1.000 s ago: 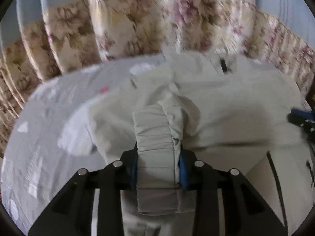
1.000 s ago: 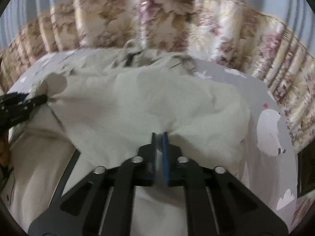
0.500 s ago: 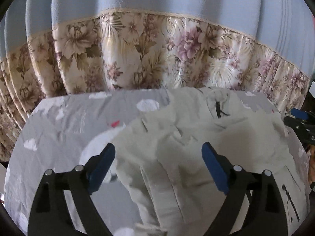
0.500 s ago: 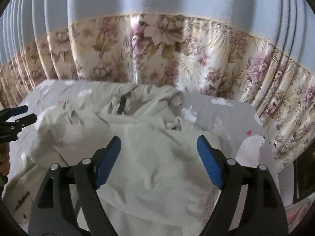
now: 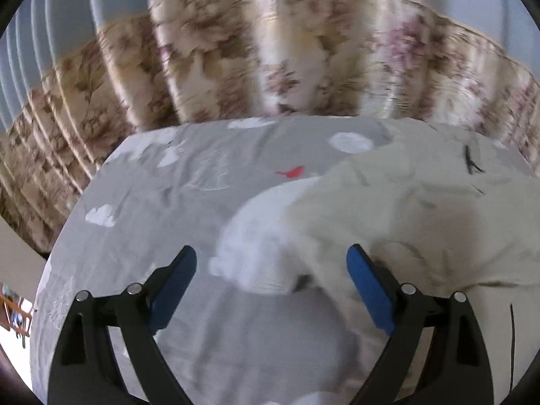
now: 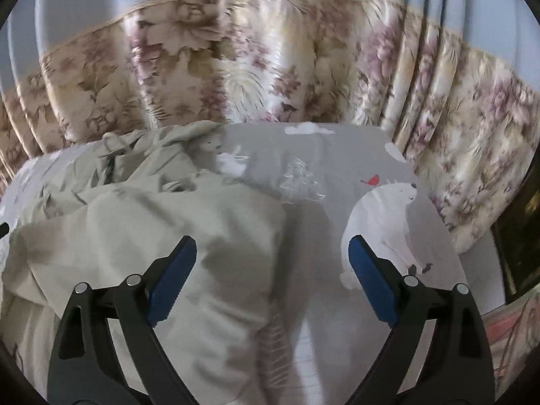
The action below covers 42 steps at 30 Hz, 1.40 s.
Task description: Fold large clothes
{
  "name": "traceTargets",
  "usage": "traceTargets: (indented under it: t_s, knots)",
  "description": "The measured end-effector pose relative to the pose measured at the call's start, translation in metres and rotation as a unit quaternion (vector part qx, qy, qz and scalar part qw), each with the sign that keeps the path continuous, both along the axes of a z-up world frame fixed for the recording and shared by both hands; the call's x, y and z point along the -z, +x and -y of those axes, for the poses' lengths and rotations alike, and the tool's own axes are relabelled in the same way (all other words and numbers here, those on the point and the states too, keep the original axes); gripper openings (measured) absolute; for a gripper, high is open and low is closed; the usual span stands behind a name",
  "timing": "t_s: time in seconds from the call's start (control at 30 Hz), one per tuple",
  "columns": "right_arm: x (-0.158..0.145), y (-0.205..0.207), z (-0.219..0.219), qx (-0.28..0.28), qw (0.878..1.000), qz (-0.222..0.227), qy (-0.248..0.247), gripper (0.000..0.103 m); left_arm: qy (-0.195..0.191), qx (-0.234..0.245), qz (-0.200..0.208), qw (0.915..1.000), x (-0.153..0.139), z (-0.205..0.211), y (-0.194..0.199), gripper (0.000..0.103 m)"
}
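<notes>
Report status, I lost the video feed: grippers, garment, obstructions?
Left gripper open, empty. Right gripper opening, empty. Beige garment rumpled on grey sheet. Nothing obstructing.

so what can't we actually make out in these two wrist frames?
- Garment type: left wrist view, cut off by the right edge; right wrist view, crumpled and cut off at left and bottom.
- Dark marks on it: too small to tell.
- Curtain print: motion blur, left view.
- Object at far left: clipped by the fisheye rim.
- Bedsheet near edge: hidden behind the right gripper, whose jaws are opening with nothing pinched.
</notes>
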State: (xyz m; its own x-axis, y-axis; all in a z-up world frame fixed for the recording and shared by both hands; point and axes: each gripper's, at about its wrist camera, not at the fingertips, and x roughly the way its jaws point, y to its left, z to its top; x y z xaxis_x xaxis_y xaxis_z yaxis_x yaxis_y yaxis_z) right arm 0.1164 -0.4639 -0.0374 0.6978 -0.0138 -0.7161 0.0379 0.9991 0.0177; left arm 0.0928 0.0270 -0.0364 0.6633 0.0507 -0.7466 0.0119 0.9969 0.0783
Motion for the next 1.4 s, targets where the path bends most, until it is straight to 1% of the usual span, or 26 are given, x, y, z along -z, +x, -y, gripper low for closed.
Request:
traceTargets:
  t_s: [0.07, 0.17, 0.27, 0.33, 0.37, 0.43, 0.47, 0.5, 0.53, 0.57, 0.6, 0.63, 0.67, 0.73, 0.83, 0.93, 1.03, 1.07, 1.1, 1.17, 1.23, 1.27, 1.3, 1.33, 1.37, 1.4]
  knots:
    - [0.002, 0.01, 0.007, -0.018, 0.999, -0.004, 0.028, 0.092, -0.023, 0.009, -0.025, 0.9994, 0.007, -0.01, 0.008, 0.091]
    - [0.012, 0.027, 0.008, -0.035, 0.997, -0.024, 0.065, 0.092, -0.04, 0.018, -0.042, 0.9981, 0.017, -0.015, 0.017, 0.091]
    - [0.023, 0.037, -0.005, -0.048, 0.997, -0.043, 0.048, 0.084, -0.059, 0.022, -0.053, 0.9966, 0.027, -0.014, 0.031, 0.091]
    - [0.026, 0.04, -0.014, -0.065, 0.995, -0.055, 0.049, 0.063, -0.077, 0.029, -0.053, 0.9952, 0.029, -0.011, 0.04, 0.091]
    - [0.028, 0.04, -0.017, -0.07, 0.995, -0.057, 0.05, 0.06, -0.083, 0.032, -0.058, 0.9944, 0.031, -0.009, 0.043, 0.091]
    - [0.029, 0.039, -0.026, -0.083, 0.994, -0.058, 0.03, 0.044, -0.094, 0.042, -0.06, 0.9929, 0.035, -0.001, 0.052, 0.089]
    - [0.03, 0.039, -0.031, -0.087, 0.994, -0.057, 0.018, 0.041, -0.088, 0.044, -0.055, 0.9937, 0.036, 0.005, 0.055, 0.087]
    - [0.03, 0.038, -0.034, -0.09, 0.994, -0.056, 0.01, 0.037, -0.088, 0.047, -0.052, 0.9936, 0.035, 0.009, 0.058, 0.075]
    - [0.03, 0.038, -0.035, -0.093, 0.994, -0.055, 0.006, 0.032, -0.09, 0.052, -0.048, 0.9934, 0.034, 0.014, 0.059, 0.057]
    - [0.029, 0.037, -0.038, -0.096, 0.994, -0.055, 0.003, 0.03, -0.095, 0.058, -0.046, 0.9927, 0.034, 0.017, 0.062, 0.047]
    - [0.029, 0.036, -0.039, -0.098, 0.994, -0.054, 0.002, 0.025, -0.104, 0.063, -0.045, 0.9916, 0.033, 0.021, 0.064, 0.033]
    - [0.028, 0.035, -0.04, -0.099, 0.994, -0.052, 0.0, 0.021, -0.114, 0.07, -0.044, 0.99, 0.033, 0.025, 0.065, 0.024]
    - [0.028, 0.035, -0.041, -0.1, 0.994, -0.05, -0.002, 0.019, -0.11, 0.074, -0.041, 0.9903, 0.032, 0.03, 0.066, 0.015]
    - [0.026, 0.033, -0.042, -0.102, 0.994, -0.045, 0.001, 0.013, -0.098, 0.077, -0.03, 0.9918, 0.031, 0.034, 0.064, 0.011]
    - [0.018, 0.031, -0.042, -0.103, 0.994, -0.032, 0.008, 0.01, -0.081, 0.08, -0.01, 0.9934, 0.024, 0.034, 0.063, 0.009]
    - [-0.001, 0.03, -0.044, -0.106, 0.994, 0.0, 0.007, 0.009, -0.047, 0.089, 0.02, 0.9947, 0.001, 0.033, 0.07, 0.009]
    - [-0.021, 0.029, -0.053, -0.102, 0.994, 0.046, -0.016, 0.008, 0.006, 0.086, 0.062, 0.9943, -0.026, 0.034, 0.077, 0.007]
    - [-0.024, 0.03, -0.054, -0.097, 0.993, 0.056, -0.021, 0.008, 0.017, 0.082, 0.072, 0.9939, -0.032, 0.032, 0.079, 0.007]
    - [-0.02, 0.038, -0.053, -0.087, 0.995, 0.052, -0.023, 0.008, 0.024, 0.075, 0.063, 0.9949, -0.032, 0.029, 0.088, 0.007]
    - [0.002, 0.06, -0.046, -0.065, 0.998, 0.009, -0.017, 0.01, 0.03, 0.061, 0.033, 0.9971, -0.015, 0.023, 0.103, 0.008]
    - [0.028, 0.074, -0.035, -0.036, 0.999, -0.033, -0.015, 0.028, 0.047, 0.061, 0.003, 0.997, 0.01, 0.021, 0.107, 0.008]
    - [0.03, 0.072, -0.032, -0.034, 0.999, -0.034, -0.01, 0.031, 0.05, 0.062, 0.002, 0.9968, 0.015, 0.02, 0.103, 0.011]
    - [0.025, 0.064, -0.028, -0.032, 0.999, -0.022, -0.006, 0.04, 0.053, 0.061, 0.005, 0.9967, 0.017, 0.017, 0.096, 0.015]
    - [0.02, 0.057, -0.026, -0.035, 0.999, -0.015, -0.006, 0.064, 0.052, 0.056, 0.01, 0.997, 0.015, 0.013, 0.09, 0.029]
    - [0.014, 0.048, -0.024, -0.039, 0.999, -0.005, -0.007, 0.073, 0.049, 0.046, 0.016, 0.9976, 0.011, 0.007, 0.083, 0.043]
    - [0.005, 0.035, -0.022, -0.045, 0.999, 0.007, -0.012, 0.077, 0.042, 0.036, 0.027, 0.9981, 0.004, 0.0, 0.071, 0.064]
